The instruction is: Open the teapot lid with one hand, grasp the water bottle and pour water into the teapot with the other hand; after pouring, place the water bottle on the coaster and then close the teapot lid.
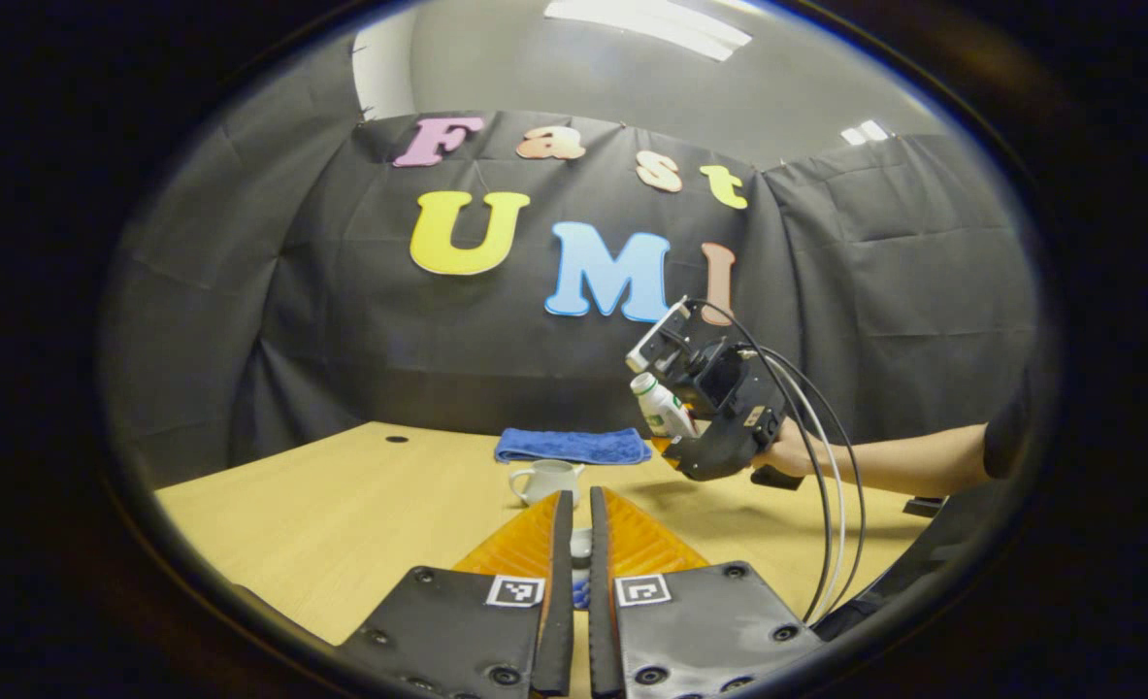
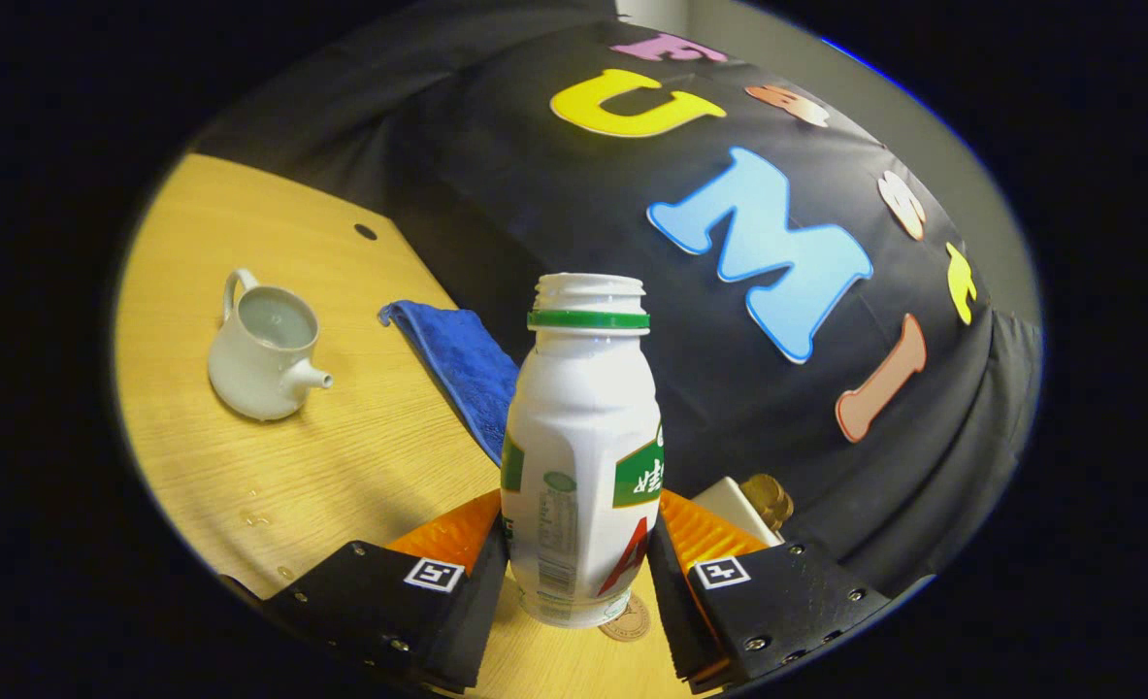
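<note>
In the left gripper view, my left gripper is shut on a small white piece, the teapot lid, held above the table. Just beyond it the white teapot stands on the wooden table. In the right gripper view the teapot stands with its top open, no lid on it. My right gripper is shut on the white, uncapped water bottle. That right gripper holds the water bottle tilted in the air, right of the teapot. A round brown coaster lies under the bottle's base.
A folded blue cloth lies behind the teapot by the wall. A white box with a brownish thing sits past the right fingers. A person's forearm reaches in from the right. Small water drops dot the wooden table.
</note>
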